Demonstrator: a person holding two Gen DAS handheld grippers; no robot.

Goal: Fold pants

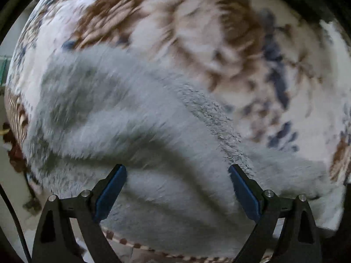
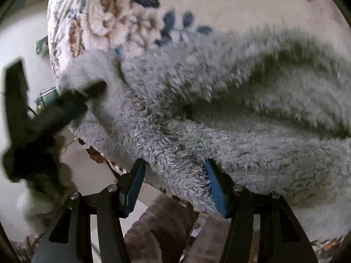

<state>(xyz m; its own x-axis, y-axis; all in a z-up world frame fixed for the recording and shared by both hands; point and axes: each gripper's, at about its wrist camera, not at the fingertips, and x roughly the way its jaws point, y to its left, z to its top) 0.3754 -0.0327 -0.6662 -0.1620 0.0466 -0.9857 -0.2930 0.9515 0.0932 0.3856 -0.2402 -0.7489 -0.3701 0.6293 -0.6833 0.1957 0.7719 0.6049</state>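
Fuzzy grey pants [image 1: 136, 118] lie bunched on a floral blanket [image 1: 197, 26]. My left gripper [image 1: 177, 171] is open, its blue-padded fingers [image 1: 114, 188] spread wide just above the grey fleece near the bed's front edge. In the right wrist view the pants [image 2: 219, 109] fill the middle. My right gripper [image 2: 175, 166] is open, with a fold of fleece reaching between its fingers [image 2: 216, 186] at the bed edge. The left gripper shows blurred in the right wrist view [image 2: 92, 89], at the pants' left end.
The blanket [image 2: 105, 22] has brown and blue flowers and a braided trim [image 1: 136, 245] at its edge. Pale floor [image 2: 17, 43] lies left of the bed. A brown fuzzy slipper or cloth [image 2: 158, 223] sits below the right gripper.
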